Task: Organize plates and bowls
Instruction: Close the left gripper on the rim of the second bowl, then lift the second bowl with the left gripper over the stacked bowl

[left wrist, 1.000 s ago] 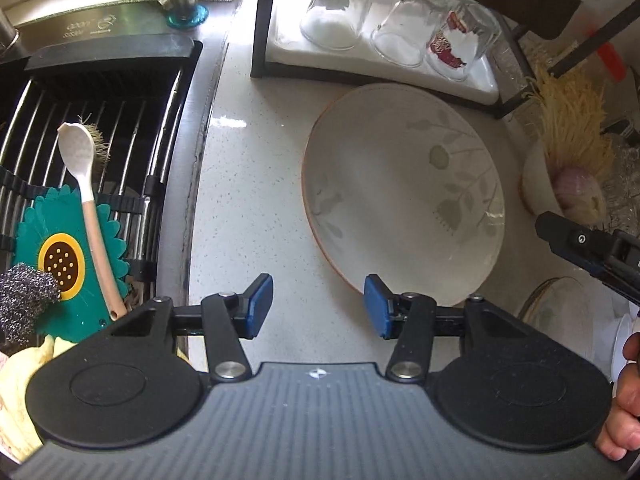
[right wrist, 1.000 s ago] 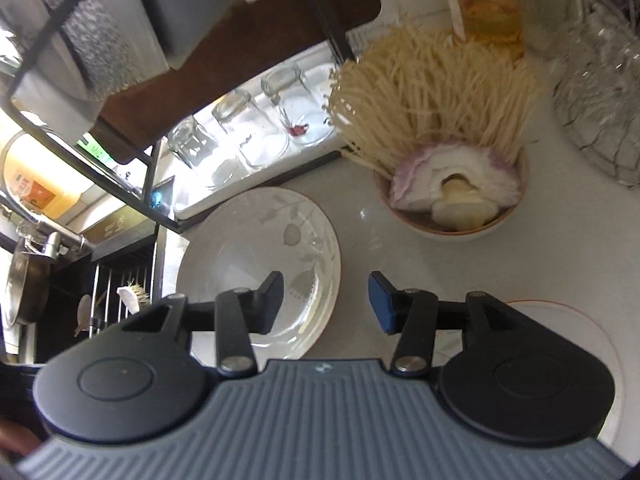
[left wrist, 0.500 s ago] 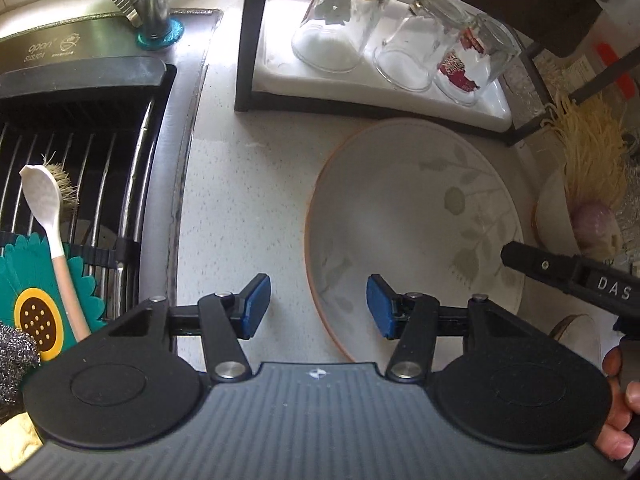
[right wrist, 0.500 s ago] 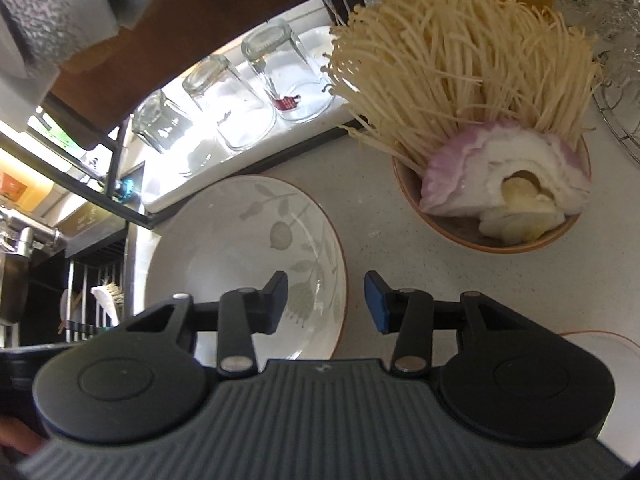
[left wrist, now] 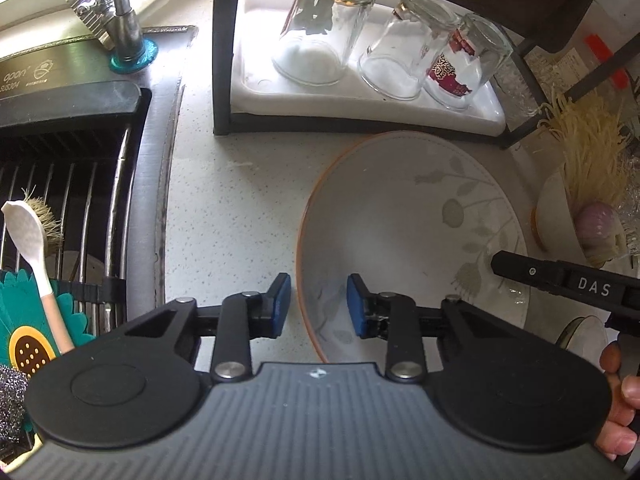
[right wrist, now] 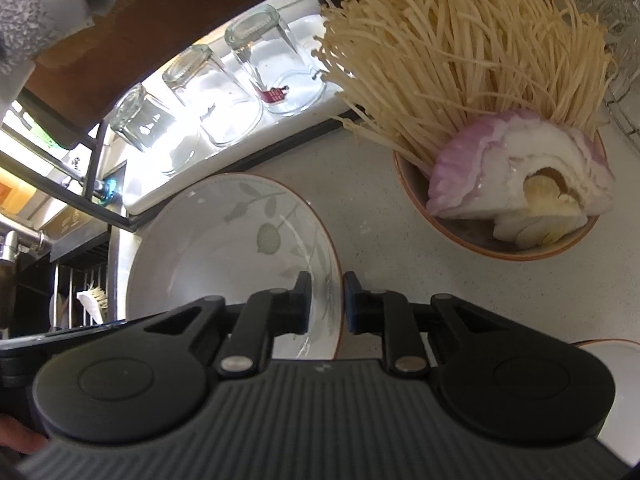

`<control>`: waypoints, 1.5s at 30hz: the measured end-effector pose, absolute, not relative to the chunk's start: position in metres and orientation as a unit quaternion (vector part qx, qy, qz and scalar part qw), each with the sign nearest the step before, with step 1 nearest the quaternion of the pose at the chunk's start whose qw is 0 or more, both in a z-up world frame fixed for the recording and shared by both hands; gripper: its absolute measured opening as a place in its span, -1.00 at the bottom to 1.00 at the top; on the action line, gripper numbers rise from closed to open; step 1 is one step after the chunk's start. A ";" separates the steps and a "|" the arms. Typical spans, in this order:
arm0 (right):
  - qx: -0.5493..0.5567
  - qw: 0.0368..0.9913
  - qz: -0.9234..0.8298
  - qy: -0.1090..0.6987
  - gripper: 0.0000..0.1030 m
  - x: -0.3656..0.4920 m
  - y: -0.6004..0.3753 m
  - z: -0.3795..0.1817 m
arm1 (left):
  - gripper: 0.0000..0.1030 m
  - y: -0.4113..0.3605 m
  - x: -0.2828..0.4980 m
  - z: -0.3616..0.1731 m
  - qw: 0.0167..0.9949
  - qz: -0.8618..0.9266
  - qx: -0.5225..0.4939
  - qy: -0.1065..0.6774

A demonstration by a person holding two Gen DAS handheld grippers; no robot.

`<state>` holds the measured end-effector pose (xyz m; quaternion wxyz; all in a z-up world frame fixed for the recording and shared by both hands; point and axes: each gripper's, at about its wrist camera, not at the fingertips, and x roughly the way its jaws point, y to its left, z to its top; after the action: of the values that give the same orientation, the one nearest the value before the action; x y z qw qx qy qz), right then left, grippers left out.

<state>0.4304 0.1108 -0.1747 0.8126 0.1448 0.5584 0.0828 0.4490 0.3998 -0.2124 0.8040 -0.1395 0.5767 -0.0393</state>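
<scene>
A large white plate with a leaf print and an orange rim (left wrist: 412,236) lies on the speckled counter; it also shows in the right wrist view (right wrist: 224,248). My left gripper (left wrist: 318,306) is open, its fingers straddling the plate's left rim. My right gripper (right wrist: 326,304) has narrowed around the plate's right rim, one finger inside and one outside; whether it grips is unclear. Its finger (left wrist: 560,280) shows over the plate's right side. A bowl (right wrist: 500,240) with enoki mushrooms and onion stands to the right.
A black rack holds a white tray (left wrist: 360,96) with three upturned glasses behind the plate. A sink with a wire rack (left wrist: 80,200), a spoon and a brush is on the left. A second white dish (right wrist: 616,380) lies at the right.
Both grippers moved closer to the plate. The left now straddles its left rim. The right gripper's fingers have narrowed around the right rim.
</scene>
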 end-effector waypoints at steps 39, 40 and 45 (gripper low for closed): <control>0.166 0.872 0.059 0.456 -0.71 0.308 0.044 -0.069 | -0.57 0.356 0.375 -0.114 0.842 -0.132 -0.155 0.500; 0.169 0.874 0.058 0.453 -0.71 0.305 0.042 -0.068 | -0.57 0.354 0.374 -0.111 0.843 -0.135 -0.155 0.498; 0.174 0.883 0.053 0.434 -0.71 0.291 0.029 -0.058 | -0.57 0.340 0.365 -0.100 0.846 -0.146 -0.149 0.490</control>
<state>0.2907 0.0289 -0.0585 0.8825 0.1744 0.4335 0.0527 0.3654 0.3403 -0.1004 0.8461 -0.1493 0.4904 -0.1458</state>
